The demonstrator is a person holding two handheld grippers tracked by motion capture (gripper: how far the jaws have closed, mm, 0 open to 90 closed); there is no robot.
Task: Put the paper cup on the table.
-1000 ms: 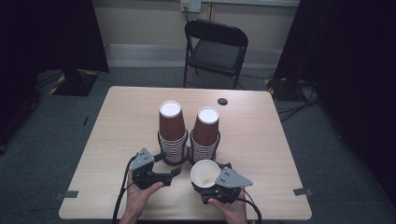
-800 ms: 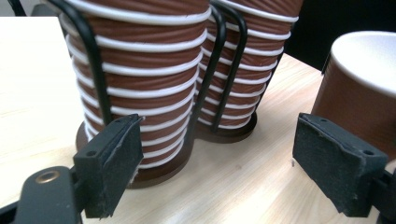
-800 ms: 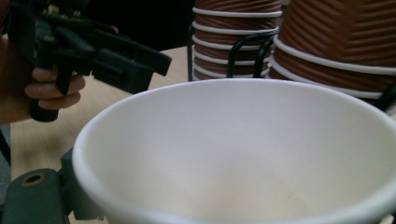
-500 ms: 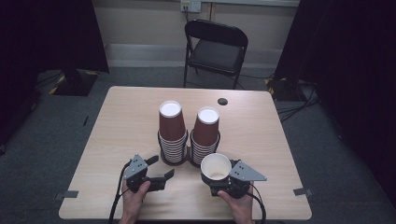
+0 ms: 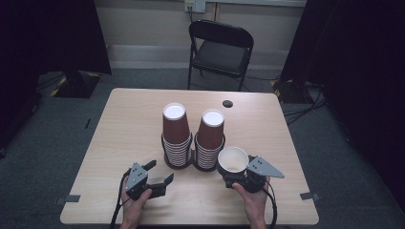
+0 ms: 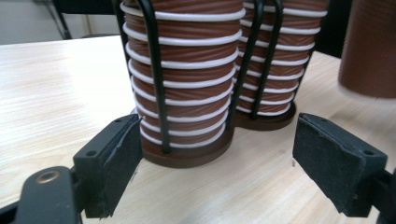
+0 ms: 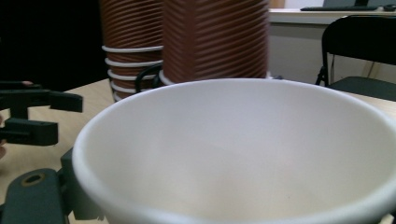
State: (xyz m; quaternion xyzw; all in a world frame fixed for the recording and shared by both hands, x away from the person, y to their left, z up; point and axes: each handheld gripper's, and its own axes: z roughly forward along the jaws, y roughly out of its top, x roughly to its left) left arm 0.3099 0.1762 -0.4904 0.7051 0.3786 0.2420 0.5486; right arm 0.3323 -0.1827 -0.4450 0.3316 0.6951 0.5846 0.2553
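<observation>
Two stacks of brown cups (image 5: 192, 136) are standing in a wire rack mid-tabletop (image 5: 119, 129). Right tongs (image 5: 235, 177) are clamping a single cup (image 5: 233, 159) just beside the rack; left tongs (image 5: 160, 172) are gaping empty. Squeezing harder risks crumpling the cup's thin paper wall.
</observation>
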